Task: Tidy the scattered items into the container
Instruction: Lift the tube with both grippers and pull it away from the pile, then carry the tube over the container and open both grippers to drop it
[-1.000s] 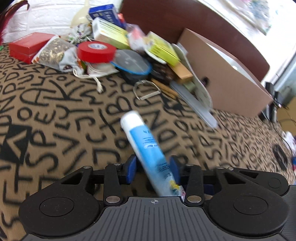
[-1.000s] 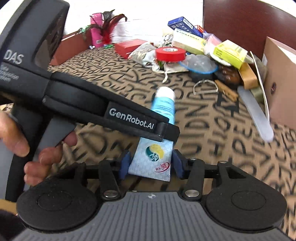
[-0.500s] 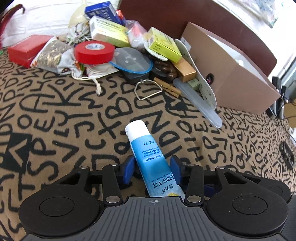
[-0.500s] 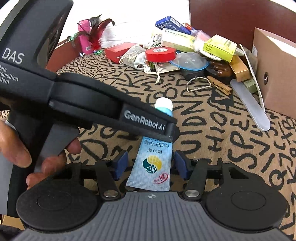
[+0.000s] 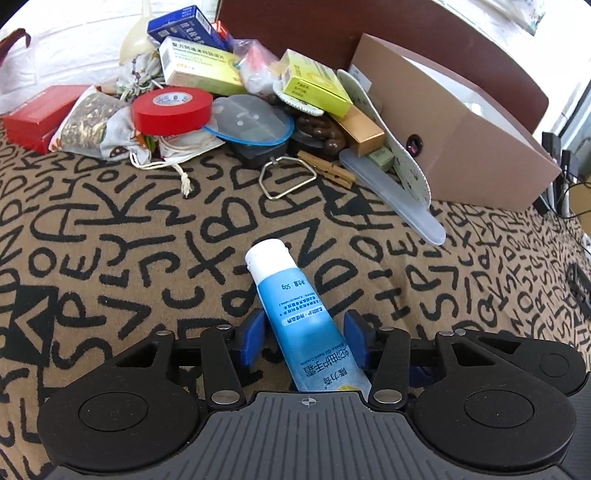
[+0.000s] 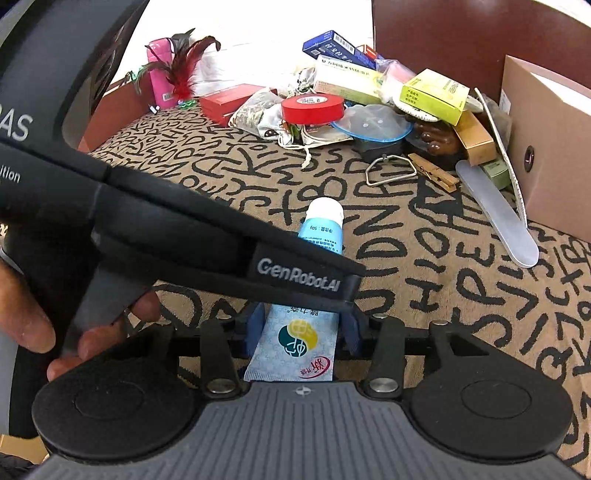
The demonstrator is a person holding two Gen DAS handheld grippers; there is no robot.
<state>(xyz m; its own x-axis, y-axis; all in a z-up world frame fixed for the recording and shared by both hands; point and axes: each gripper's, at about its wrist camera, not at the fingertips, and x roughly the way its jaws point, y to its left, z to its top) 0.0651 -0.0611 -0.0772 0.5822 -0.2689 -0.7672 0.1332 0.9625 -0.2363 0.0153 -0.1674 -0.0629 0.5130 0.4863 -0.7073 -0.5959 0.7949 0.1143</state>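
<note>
brown cloth with black letter print (image 5: 110, 236) covering surface, dark red-brown headboard (image 5: 424, 33) behind, white wall (image 5: 74, 48) at back left, pink bottle (image 6: 159, 75) with red and black feathers (image 6: 184, 61) at far edge

Letter-patterned brown bedspread (image 5: 110, 229), dark headboard (image 5: 424, 33), daylight.

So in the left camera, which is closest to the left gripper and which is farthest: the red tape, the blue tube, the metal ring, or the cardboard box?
1. Blue tube: between the left gripper fingers.
2. Metal ring: straight ahead, at the pile's front edge.
3. Red tape: ahead left, on top of the pile.
4. Cardboard box: far right. Tape and box are close to call.
</note>
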